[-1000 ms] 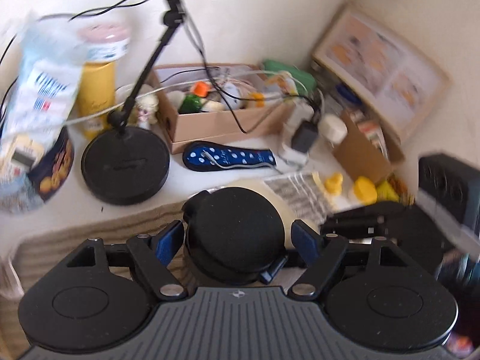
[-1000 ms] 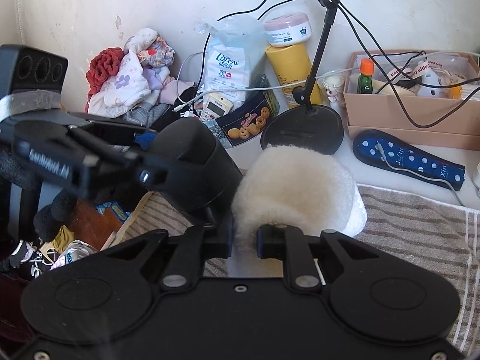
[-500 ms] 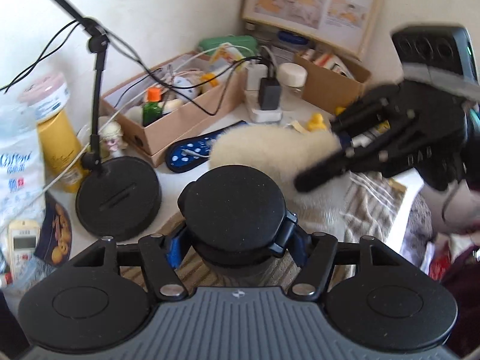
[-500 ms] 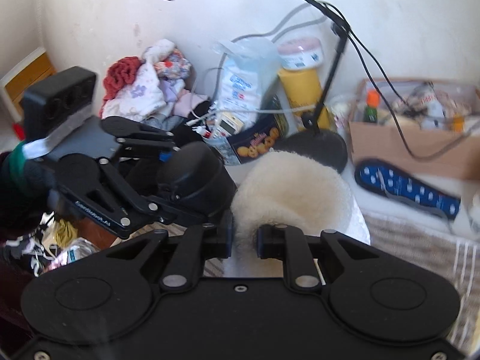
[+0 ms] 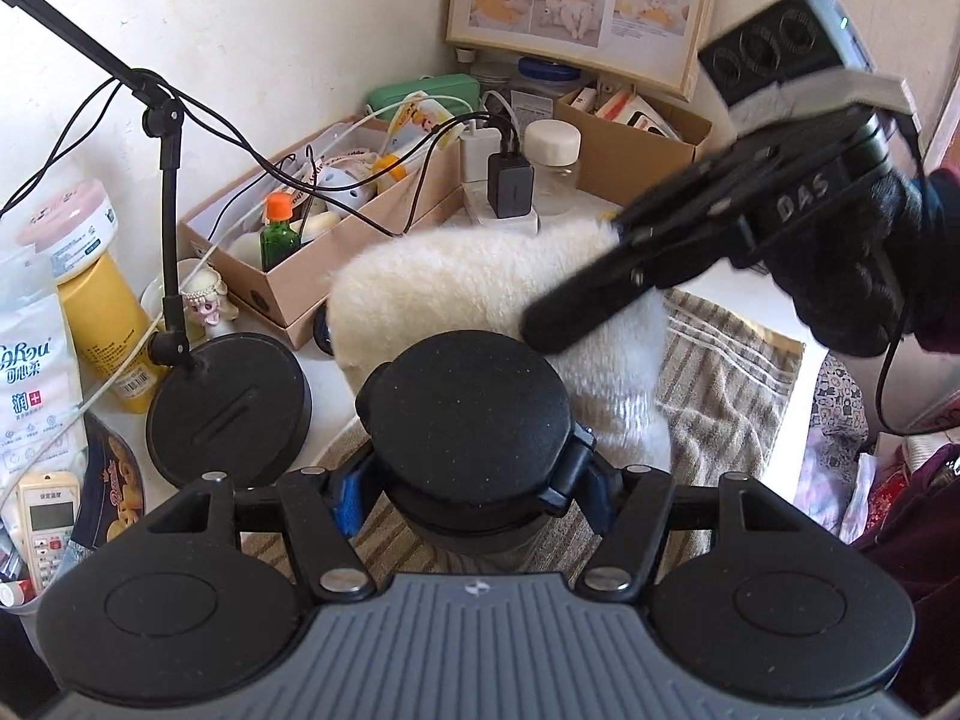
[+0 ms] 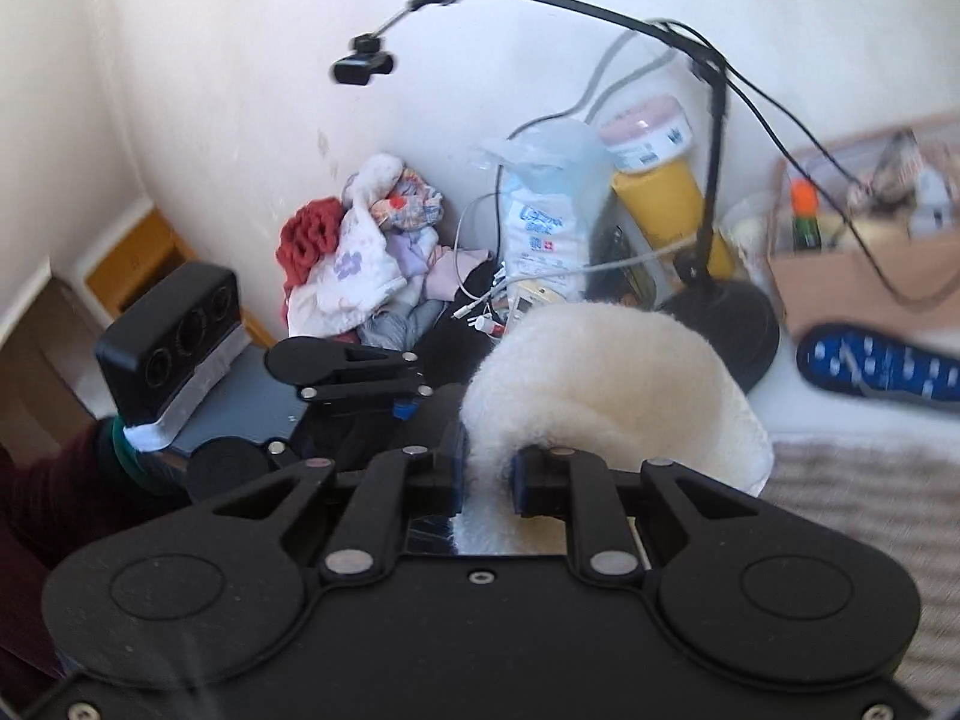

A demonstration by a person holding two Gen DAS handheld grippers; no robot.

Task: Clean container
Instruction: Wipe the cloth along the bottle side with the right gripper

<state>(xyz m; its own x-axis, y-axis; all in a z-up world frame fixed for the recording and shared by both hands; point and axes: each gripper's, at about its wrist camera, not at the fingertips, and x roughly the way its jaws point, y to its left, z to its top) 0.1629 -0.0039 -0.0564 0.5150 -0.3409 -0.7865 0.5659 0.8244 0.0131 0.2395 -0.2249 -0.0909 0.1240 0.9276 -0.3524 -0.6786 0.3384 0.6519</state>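
My left gripper [image 5: 471, 489] is shut on a container with a black round lid [image 5: 465, 414] and holds it upright over the striped towel [image 5: 714, 384]. My right gripper [image 6: 487, 474] is shut on a fluffy cream cloth [image 6: 600, 384]. In the left wrist view the cloth [image 5: 456, 288] hangs just behind and right of the lid, with the right gripper [image 5: 576, 315] above it. In the right wrist view the left gripper [image 6: 360, 372] sits left of the cloth; the container is mostly hidden.
A black lamp base [image 5: 228, 402] with its pole stands left of the container. A cardboard box [image 5: 336, 246] of small items, a charger [image 5: 510, 186], a white-capped jar [image 5: 552, 165] and a framed picture [image 5: 576, 0] lie behind. Clothes [image 6: 360, 252] are piled at the far left.
The left gripper closed on the container and swung its view to the right. The right gripper lifted the cloth higher, so it now sits beside the lid.
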